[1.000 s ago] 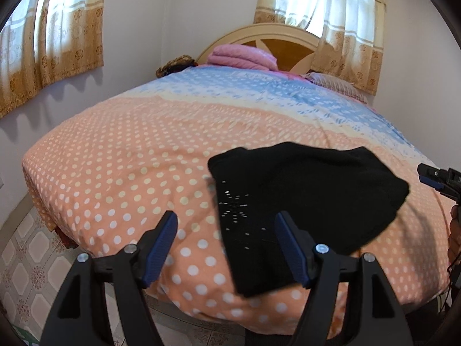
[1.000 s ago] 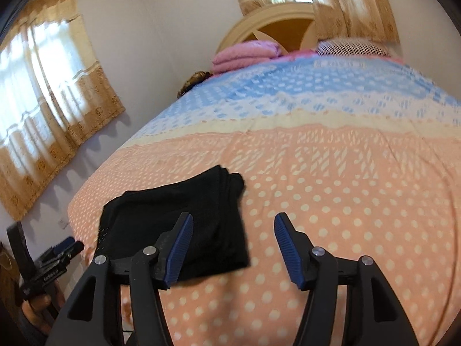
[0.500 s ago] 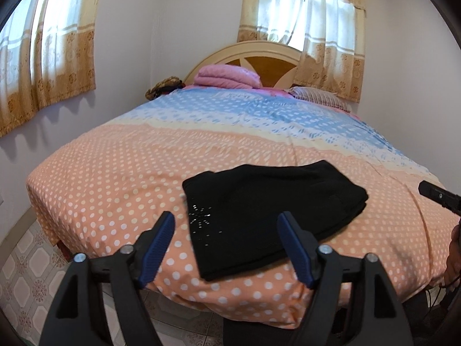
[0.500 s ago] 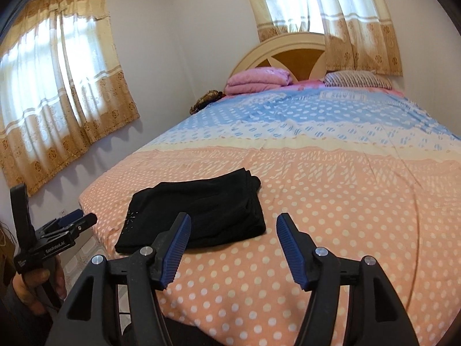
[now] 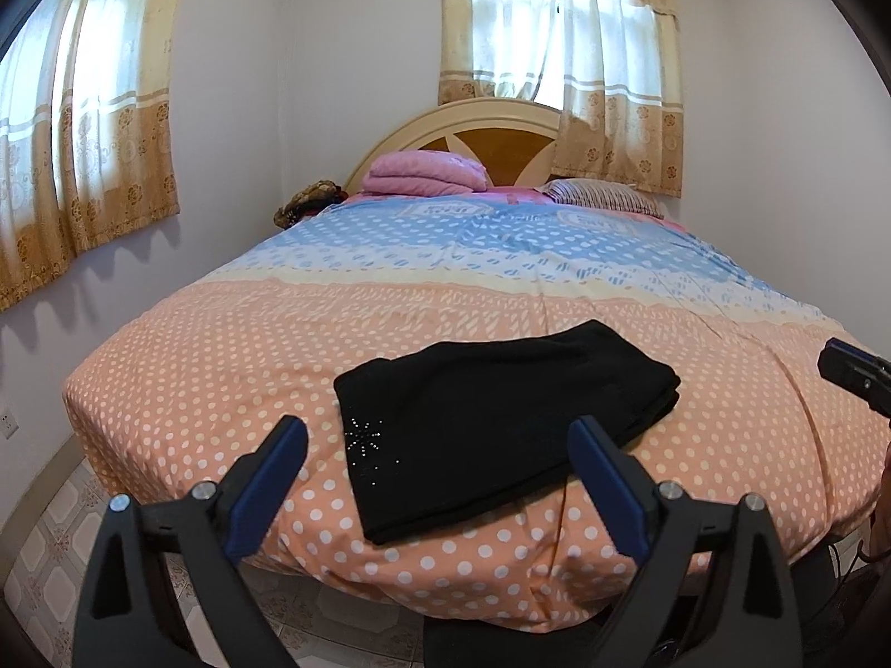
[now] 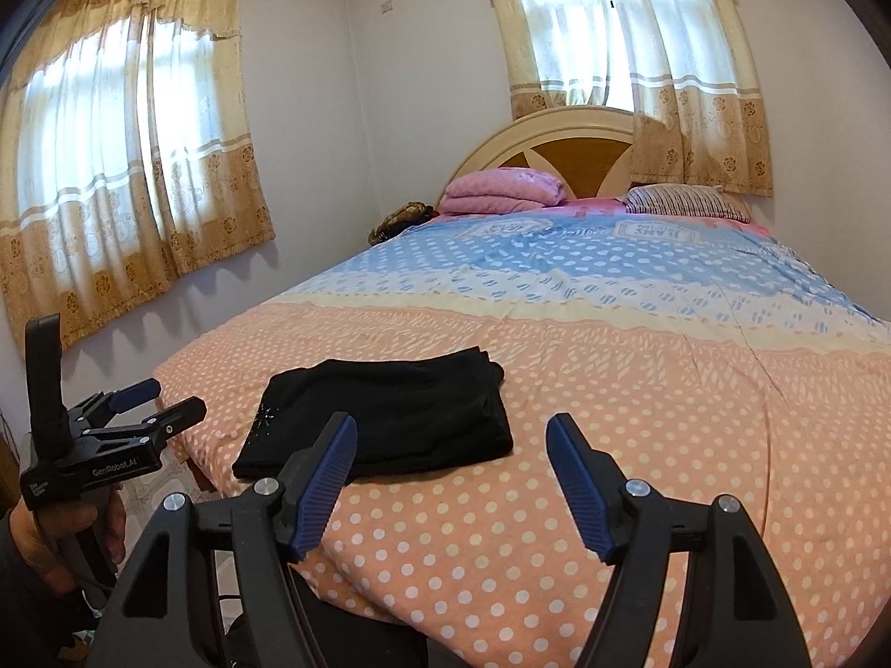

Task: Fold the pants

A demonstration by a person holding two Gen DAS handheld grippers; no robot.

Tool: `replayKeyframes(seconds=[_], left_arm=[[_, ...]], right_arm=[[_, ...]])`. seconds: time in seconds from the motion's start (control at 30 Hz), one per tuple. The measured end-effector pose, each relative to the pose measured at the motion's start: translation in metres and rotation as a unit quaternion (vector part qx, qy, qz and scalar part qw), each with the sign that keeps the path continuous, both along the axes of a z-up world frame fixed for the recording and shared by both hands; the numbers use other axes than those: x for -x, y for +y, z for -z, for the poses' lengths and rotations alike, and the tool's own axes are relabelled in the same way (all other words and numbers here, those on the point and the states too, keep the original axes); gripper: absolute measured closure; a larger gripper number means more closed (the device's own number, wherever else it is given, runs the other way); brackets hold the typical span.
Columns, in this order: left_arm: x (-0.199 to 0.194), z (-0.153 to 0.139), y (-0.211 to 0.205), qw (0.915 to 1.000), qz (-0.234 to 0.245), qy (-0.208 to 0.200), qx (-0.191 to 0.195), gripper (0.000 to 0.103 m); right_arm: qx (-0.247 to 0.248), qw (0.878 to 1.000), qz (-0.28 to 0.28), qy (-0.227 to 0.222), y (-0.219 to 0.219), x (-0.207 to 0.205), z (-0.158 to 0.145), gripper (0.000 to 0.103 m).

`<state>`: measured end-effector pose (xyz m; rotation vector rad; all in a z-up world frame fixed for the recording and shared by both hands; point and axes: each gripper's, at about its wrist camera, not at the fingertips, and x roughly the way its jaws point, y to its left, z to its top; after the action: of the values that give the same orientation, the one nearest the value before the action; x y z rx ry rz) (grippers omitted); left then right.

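Black pants (image 5: pixel 490 417) lie folded into a flat rectangle near the foot of the bed, with a small sparkly star pattern at their near left corner. The same pants (image 6: pixel 390 417) show in the right wrist view, left of centre. My left gripper (image 5: pixel 437 440) hangs back from the bed's foot edge, its jaws opening wide with nothing between them. My right gripper (image 6: pixel 451 440) is also drawn back, jaws opening and empty. A hand holds the left gripper (image 6: pixel 150 406) at the left edge of the right wrist view.
The bed (image 5: pixel 223 367) wears an orange polka-dot and blue cover. A folded pink blanket (image 5: pixel 429 172) and a striped pillow (image 5: pixel 601 195) lie by the headboard. Curtained windows (image 5: pixel 557 44) stand behind and to the left. Tiled floor (image 5: pixel 50 545) shows below the bed's left corner.
Both grippers have pulled back and risen away from the pants, so more of the bed and room shows. Their jaws have spread wider. The pants stay folded on the bed.
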<state>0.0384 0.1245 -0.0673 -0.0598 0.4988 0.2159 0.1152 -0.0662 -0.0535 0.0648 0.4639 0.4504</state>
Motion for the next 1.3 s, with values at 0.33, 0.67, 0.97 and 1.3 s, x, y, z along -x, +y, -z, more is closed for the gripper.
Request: replayKeyframes(seconds=[0.33, 0.67, 0.97, 1.3], left_arm=[[0.004, -0.004, -0.003, 1.0000, 0.001, -0.005, 0.000, 0.006], [0.004, -0.006, -0.003, 1.0000, 0.000, -0.006, -0.001, 0.006], [0.004, -0.006, -0.002, 1.0000, 0.003, -0.004, -0.001, 0.006], [0.007, -0.013, -0.004, 0.9999, 0.001, -0.015, -0.007, 0.000]], right_arm=[[0.003, 1.000, -0.005, 0.000, 0.005, 0.004, 0.001, 0.031], [0.003, 1.000, -0.006, 0.000, 0.005, 0.005, 0.001, 0.031], [0.007, 1.000, -0.006, 0.000, 0.009, 0.007, 0.002, 0.031], [0.010, 1.000, -0.001, -0.010, 0.012, 0.010, 0.000, 0.031]])
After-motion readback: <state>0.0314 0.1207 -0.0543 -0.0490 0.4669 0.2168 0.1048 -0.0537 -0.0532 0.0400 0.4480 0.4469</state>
